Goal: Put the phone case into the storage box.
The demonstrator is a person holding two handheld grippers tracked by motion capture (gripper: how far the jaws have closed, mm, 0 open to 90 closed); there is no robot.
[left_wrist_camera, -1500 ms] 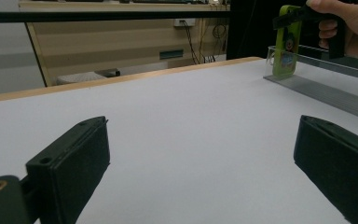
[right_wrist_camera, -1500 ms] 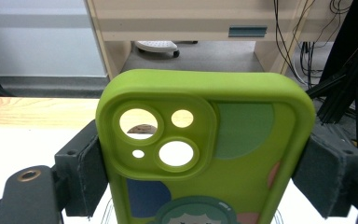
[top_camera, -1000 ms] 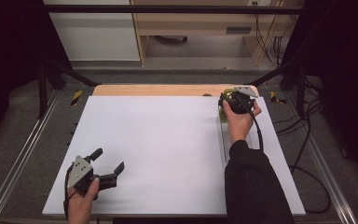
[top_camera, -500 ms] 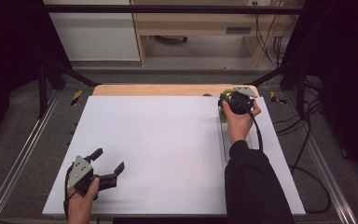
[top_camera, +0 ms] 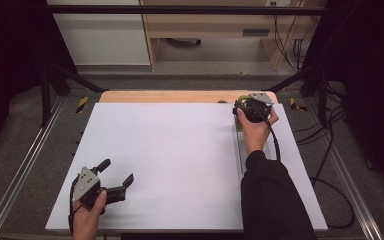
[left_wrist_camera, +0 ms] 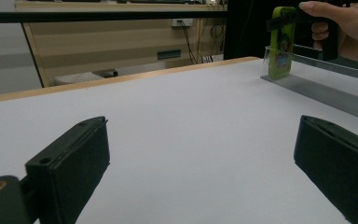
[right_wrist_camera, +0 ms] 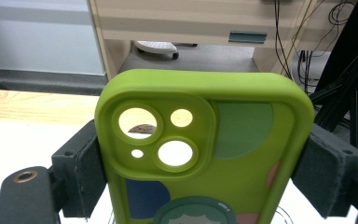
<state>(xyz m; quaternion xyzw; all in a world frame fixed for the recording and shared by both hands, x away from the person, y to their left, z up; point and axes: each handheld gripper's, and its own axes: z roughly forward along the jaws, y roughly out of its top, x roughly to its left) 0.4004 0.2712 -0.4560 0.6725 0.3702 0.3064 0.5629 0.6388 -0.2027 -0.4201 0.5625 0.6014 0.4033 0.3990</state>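
A lime-green phone case with camera cut-outs and a cartoon print stands upright between the jaws of my right gripper, whose pads press on both its side edges. In the high view the right gripper is at the far right of the white board, with the case's lower end over the far end of a ribbed metal rail. In the left gripper view the case hangs just above that rail. My left gripper rests near the front left corner, open with nothing between its jaws.
A wooden table edge runs behind the board. Beyond it stand a wooden cabinet and hanging cables. Black frame posts and metal side rails flank the table. A cable trails from the right gripper.
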